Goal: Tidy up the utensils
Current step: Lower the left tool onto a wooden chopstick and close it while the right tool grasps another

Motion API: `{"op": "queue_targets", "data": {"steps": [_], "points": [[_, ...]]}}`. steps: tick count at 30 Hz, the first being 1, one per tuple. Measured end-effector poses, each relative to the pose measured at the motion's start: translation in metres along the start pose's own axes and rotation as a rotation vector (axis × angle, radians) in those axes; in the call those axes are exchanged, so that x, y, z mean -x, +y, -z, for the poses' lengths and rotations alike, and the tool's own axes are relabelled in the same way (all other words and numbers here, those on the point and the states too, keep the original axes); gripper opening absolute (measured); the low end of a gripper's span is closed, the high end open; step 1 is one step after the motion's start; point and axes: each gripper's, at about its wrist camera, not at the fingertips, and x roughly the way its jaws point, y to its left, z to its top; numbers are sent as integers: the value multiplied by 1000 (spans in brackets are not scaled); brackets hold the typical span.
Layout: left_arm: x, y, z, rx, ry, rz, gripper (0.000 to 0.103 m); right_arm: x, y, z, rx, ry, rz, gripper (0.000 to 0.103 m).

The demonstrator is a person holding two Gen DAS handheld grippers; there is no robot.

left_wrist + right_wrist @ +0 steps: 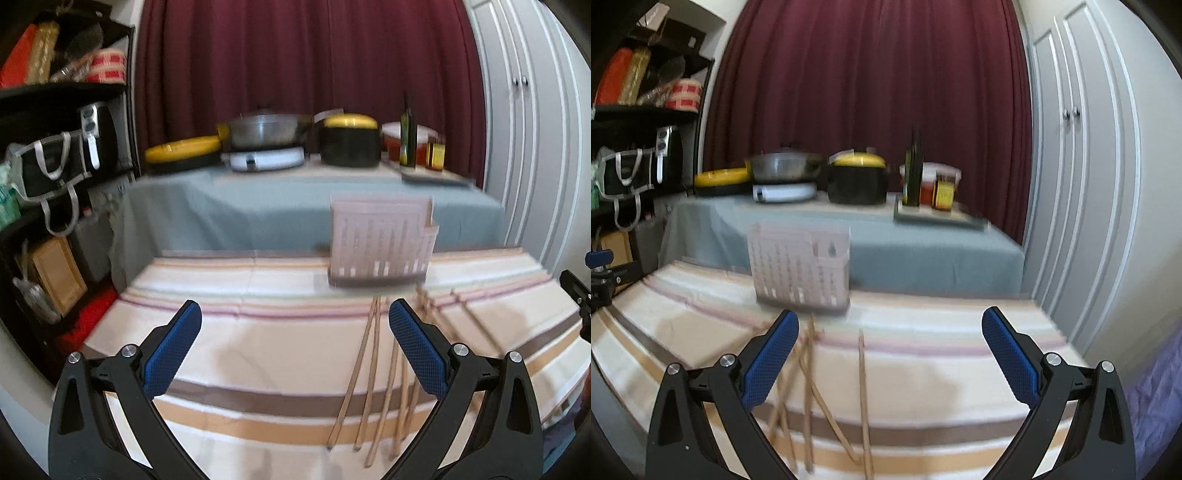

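— What stood on the far left?

— A dark shelf (pixel 66 88) crammed with boxes and a bag. Beside it, against a maroon curtain (pixel 310 59), a grey-covered table (pixel 258 199) carried pans, a black pot (pixel 349 142) with a yellow lid, and a bottle.

— And the grippers?

— The left gripper (pixel 295 350) hung above the striped cloth (pixel 236 332), jaws spread wide, nothing between them. The chopsticks (pixel 373 373) lay loose on the cloth under its right finger, fanned and partly crossing.

— The holder?

— The slotted pale holder (pixel 382 245) stood upright at the cloth's far edge, just beyond the sticks' tips. I couldn't tell whether it held anything; everything was blurred.

— Further right?

— The right gripper (pixel 890 354) was likewise agape and empty, the sticks near its left finger. White cupboard doors (pixel 1082 184) closed off that side.
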Motion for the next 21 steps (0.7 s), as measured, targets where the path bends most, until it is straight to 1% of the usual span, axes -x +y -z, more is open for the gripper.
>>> {"op": "queue_targets", "data": {"steps": [5, 6, 8, 10, 11, 12, 13, 14, 18, 20, 21], "points": [[-23, 4, 34, -3, 45, 10, 97, -9, -5, 36, -3, 54, -12, 96], [-25, 3, 39, -7, 49, 9, 95, -10, -5, 43, -7, 67, -25, 96], [-30, 2, 51, -26, 58, 2, 85, -8, -5, 56, 0, 75, -41, 95], [-34, 0, 60, -35, 81, 0, 84, -7, -3, 67, 16, 80, -50, 92], [-36, 1, 64, -32, 89, 1, 84, -7, -2, 71, 21, 89, -60, 82], [-36, 1, 67, -29, 92, 2, 84, -8, -2, 75, 27, 101, -69, 76], [-37, 2, 70, -28, 98, -1, 84, -8, -3, 82, 32, 110, -71, 63], [-38, 2, 73, -30, 105, -3, 84, -10, -3, 85, 35, 125, -75, 56], [-42, 1, 81, -28, 120, 3, 82, -12, -6, 101, 20, 157, -105, 51], [-42, 0, 82, -31, 123, 3, 79, -14, -6, 108, 19, 175, -119, 42], [-42, -1, 83, -32, 123, 3, 79, -16, -6, 112, 17, 188, -124, 40]]}}
